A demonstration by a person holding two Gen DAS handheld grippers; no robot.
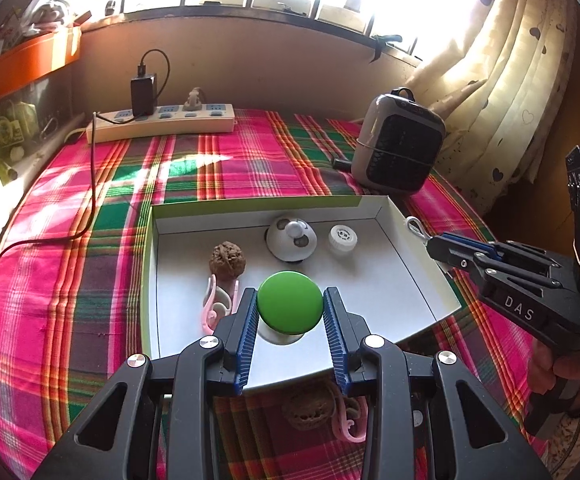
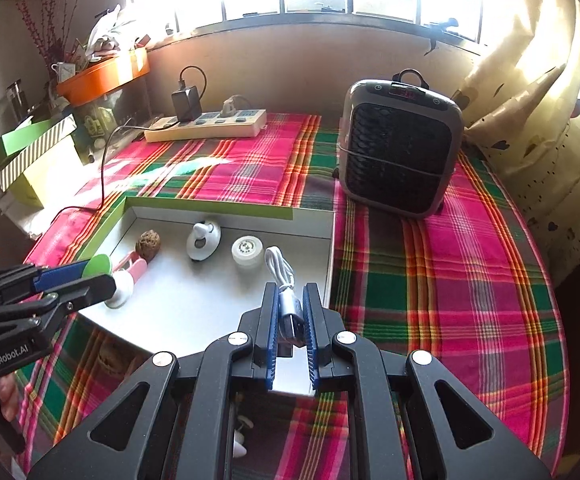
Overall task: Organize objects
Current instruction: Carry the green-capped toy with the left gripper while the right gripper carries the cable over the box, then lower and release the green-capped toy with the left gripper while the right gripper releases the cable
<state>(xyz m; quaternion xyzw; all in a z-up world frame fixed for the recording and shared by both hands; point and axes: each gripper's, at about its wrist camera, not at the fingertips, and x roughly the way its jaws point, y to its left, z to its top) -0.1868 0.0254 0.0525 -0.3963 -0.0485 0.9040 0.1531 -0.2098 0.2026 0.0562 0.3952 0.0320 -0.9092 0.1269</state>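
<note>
Both grippers are gripping over the shallow white cardboard tray [image 2: 331, 240]: left gripper [image 1: 290, 308] is clasping a round green-capped white object [image 1: 290, 307], right gripper [image 2: 290, 312] is pinching a coiled white USB cable [image 2: 286, 284].

A power strip [image 2: 206, 125] with a black charger [image 2: 186, 103] plugged in lies at the far edge of the plaid cloth [image 2: 429, 280]. A grey heater [image 2: 399, 148] stands toward the far right corner, near the curtain [image 2: 537, 112]. An orange tray [image 2: 104, 74] sits far left.
</note>
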